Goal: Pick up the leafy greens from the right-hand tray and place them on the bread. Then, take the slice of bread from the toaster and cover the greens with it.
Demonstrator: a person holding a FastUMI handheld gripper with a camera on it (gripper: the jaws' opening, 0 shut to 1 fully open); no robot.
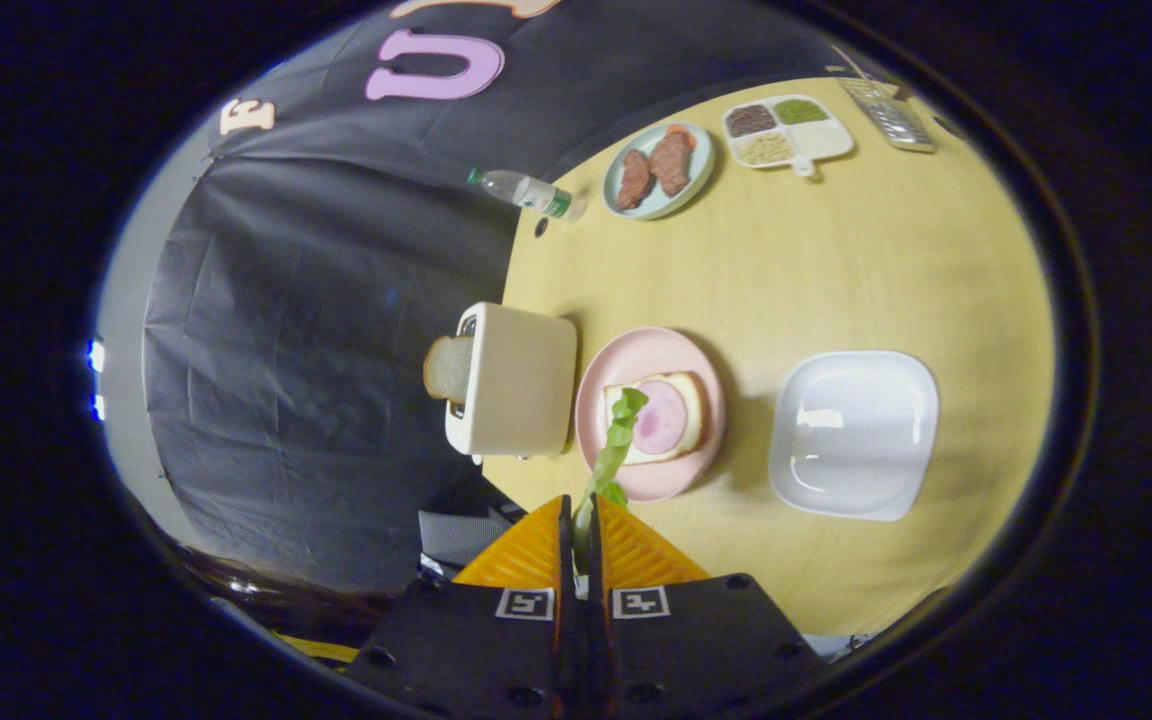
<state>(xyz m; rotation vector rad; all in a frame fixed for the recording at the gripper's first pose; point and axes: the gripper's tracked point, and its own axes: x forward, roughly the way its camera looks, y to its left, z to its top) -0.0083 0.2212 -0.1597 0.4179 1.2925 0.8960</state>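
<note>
My gripper (pixel 583 512) is shut on the stem of a leafy green (pixel 618 440), whose leaf hangs out ahead of the fingertips. The leaf tip reaches over a pink plate (pixel 608 365) just beyond the fingers. On that plate lies a bread slice (pixel 694 415) topped with a round pink slice of ham (pixel 663 416). Beside the plate stands a cream toaster (pixel 518 380) with a second bread slice (pixel 448 368) sticking out of its slot. On the plate's other side sits a white square tray (pixel 854 432) with nothing in it.
Farther across the yellow table (pixel 836 260) are a pale green plate with two meat pieces (pixel 658 170), a divided dish of foods (pixel 786 132), a lying water bottle (pixel 524 190) and a remote-like device (pixel 886 112). Black cloth hangs past the toaster's side of the table.
</note>
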